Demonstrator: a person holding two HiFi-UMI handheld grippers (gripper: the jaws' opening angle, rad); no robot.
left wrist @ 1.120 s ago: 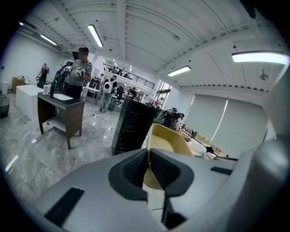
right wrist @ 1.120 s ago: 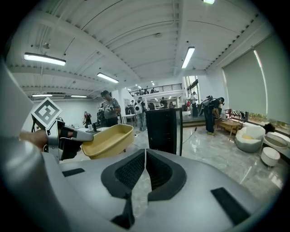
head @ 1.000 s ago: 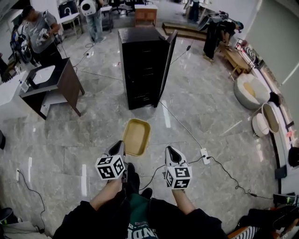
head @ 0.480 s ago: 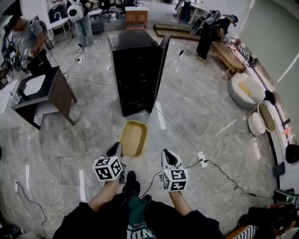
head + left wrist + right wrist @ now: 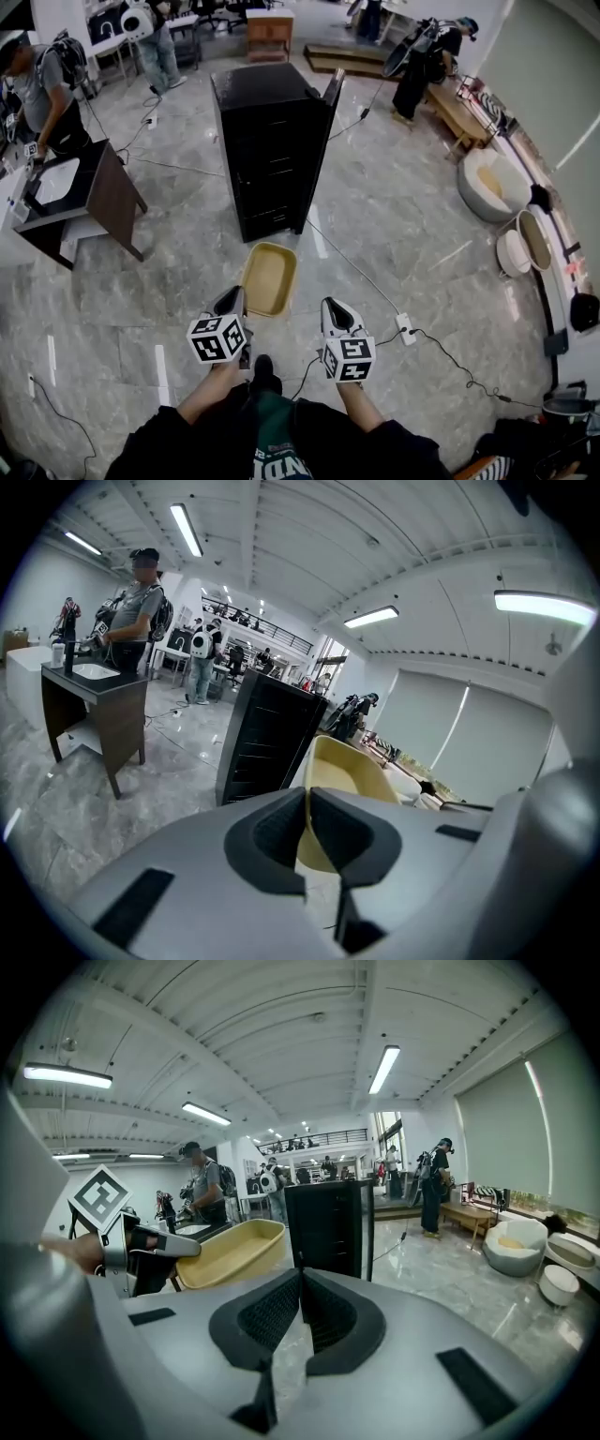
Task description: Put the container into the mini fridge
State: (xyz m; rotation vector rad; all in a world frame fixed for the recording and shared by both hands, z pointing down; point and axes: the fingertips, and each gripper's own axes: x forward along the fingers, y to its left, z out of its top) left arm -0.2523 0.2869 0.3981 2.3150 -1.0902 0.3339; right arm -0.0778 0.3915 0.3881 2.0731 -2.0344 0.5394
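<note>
The container point(image 5: 267, 278) is a shallow tan tub, held level above the floor in front of me. My left gripper point(image 5: 232, 302) is shut on the tub's near left rim; in the left gripper view the container point(image 5: 342, 778) rises just past the shut left gripper point(image 5: 307, 794). My right gripper point(image 5: 334, 313) hovers apart from the tub, to its right, shut with nothing in it. In the right gripper view the right gripper point(image 5: 300, 1279) is pressed together, and the container point(image 5: 230, 1251) shows at left. The black mini fridge point(image 5: 267, 150) stands ahead, its door point(image 5: 323, 131) swung open on the right.
A dark desk point(image 5: 94, 192) with a white basin stands at the left, a person point(image 5: 42, 80) beside it. A cable runs from the fridge to a white power strip point(image 5: 405, 328) on the floor. Round beige seats point(image 5: 492, 183) and a bench line the right wall.
I have stepped closer to the fridge, which now sits nearer and more central in the head view. Both grippers keep their pose, the left still holding the container.
</note>
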